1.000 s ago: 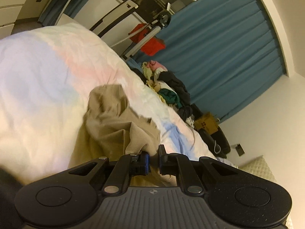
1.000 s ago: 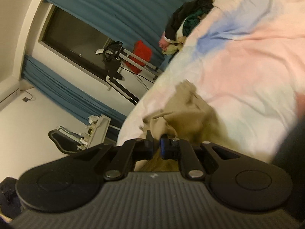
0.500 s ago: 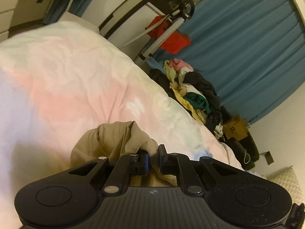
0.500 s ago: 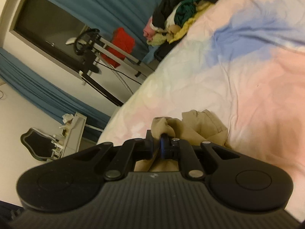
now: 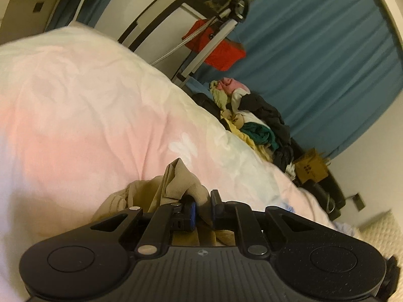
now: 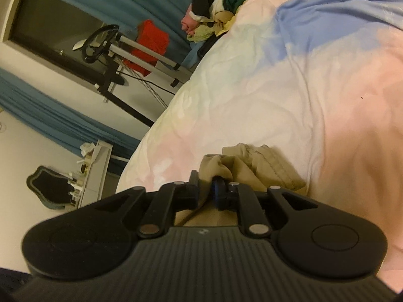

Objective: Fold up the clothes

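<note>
- While its jaws were opening, the left gripper (image 5: 203, 207) had a bunched fold of the tan garment (image 5: 161, 191) between its fingers; the gap was narrow, and whether the pads still pressed on the cloth could not be told.
- The right gripper (image 6: 205, 188) was likewise opening, with another fold of the same garment (image 6: 264, 163) between its fingers, the gap also narrow and the pads' contact unclear.
- The garment lay crumpled on the quilt (image 5: 75, 105) just beyond both grippers, near the quilt's close edge, most of it hidden behind the gripper bodies.
- The quilt, pastel pink, cream and blue (image 6: 327, 20), spread wide past the garment, wrinkled and otherwise bare in the middle.
- At the quilt's far edge sat a heap of clothes (image 5: 254, 123), pink, yellow, green and black pieces mixed (image 6: 216, 5).
- Beyond that edge stood a metal frame (image 5: 216, 35) with a red cloth (image 5: 221, 50) hanging on it, seen too in the right view (image 6: 151, 47).
- A brown box (image 5: 311, 168) sat on the floor past the heap.
- Blue curtains (image 5: 314, 58) covered the far wall.
</note>
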Tool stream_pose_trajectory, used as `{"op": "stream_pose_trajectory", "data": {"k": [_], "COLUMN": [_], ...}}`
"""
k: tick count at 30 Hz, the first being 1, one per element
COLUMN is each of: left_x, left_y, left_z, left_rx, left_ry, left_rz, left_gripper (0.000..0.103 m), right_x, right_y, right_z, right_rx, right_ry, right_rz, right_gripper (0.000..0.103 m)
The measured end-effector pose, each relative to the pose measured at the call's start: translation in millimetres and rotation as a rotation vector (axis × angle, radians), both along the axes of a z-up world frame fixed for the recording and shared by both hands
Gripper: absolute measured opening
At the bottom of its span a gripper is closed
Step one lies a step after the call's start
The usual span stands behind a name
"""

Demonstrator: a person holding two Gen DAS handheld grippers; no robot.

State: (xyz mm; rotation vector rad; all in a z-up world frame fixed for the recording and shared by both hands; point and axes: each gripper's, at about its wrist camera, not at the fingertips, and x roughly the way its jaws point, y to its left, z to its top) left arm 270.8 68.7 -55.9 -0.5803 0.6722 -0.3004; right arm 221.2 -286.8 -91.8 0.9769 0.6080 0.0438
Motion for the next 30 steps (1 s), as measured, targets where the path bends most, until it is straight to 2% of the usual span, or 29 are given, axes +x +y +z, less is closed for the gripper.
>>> {"op": "stream_pose_trajectory", "data": {"k": [1, 2, 3, 4, 5, 9, 10, 11, 13, 15, 20, 23, 25, 30], "left_x": [-2, -6, -11, -17, -24, -46, -52, -57, -66, -67, -50, -33, -30, -47], "left_y": [-3, -5, -8, -10, -12, -14, -14, -14, -17, -21, -33, -35, -33, -32], "left_z": [2, 5, 8, 11, 15, 18, 17, 16, 15, 13, -4, -19, -23, -9], "left_rx": [0.022, 0.042, 0.060, 0.083, 0.110, 0.155, 0.168, 0.195, 0.247, 0.280, 0.373, 0.401, 0.398, 0.408], "left_ry": [-0.007, -0.020, -0.040, -0.061, -0.078, -0.084, -0.081, -0.083, -0.089, -0.078, -0.018, 0.048, 0.049, 0.017], "left_rz": [-0.017, -0.027, -0.028, -0.026, -0.025, -0.080, -0.092, -0.096, -0.101, -0.102, -0.109, -0.111, -0.109, -0.115], "left_gripper": [0.035, 0.054, 0.062, 0.075, 0.081, 0.084, 0.084, 0.084, 0.084, 0.083, 0.084, 0.084, 0.086, 0.084], "right_x": [-2, -5, -8, -14, -20, -51, -58, -64, -67, -60, -27, -4, 3, -23], "right_y": [2, 5, 7, 10, 14, 30, 34, 39, 50, 59, 74, 75, 78, 82], "right_z": [4, 8, 13, 20, 27, 48, 50, 51, 49, 43, 23, 5, -2, 16], "right_rx": [-0.016, -0.027, -0.036, -0.055, -0.076, -0.216, -0.257, -0.299, -0.380, -0.432, -0.629, -0.633, -0.639, -0.650], "right_ry": [-0.013, -0.032, -0.052, -0.074, -0.097, -0.148, -0.156, -0.154, -0.125, -0.097, -0.064, -0.036, -0.035, -0.049], "right_rz": [0.023, 0.042, 0.060, 0.073, 0.085, 0.155, 0.172, 0.192, 0.239, 0.274, 0.293, 0.307, 0.320, 0.321], "right_gripper": [0.049, 0.063, 0.084, 0.088, 0.087, 0.087, 0.083, 0.077, 0.049, 0.033, 0.032, 0.032, 0.032, 0.032]}}
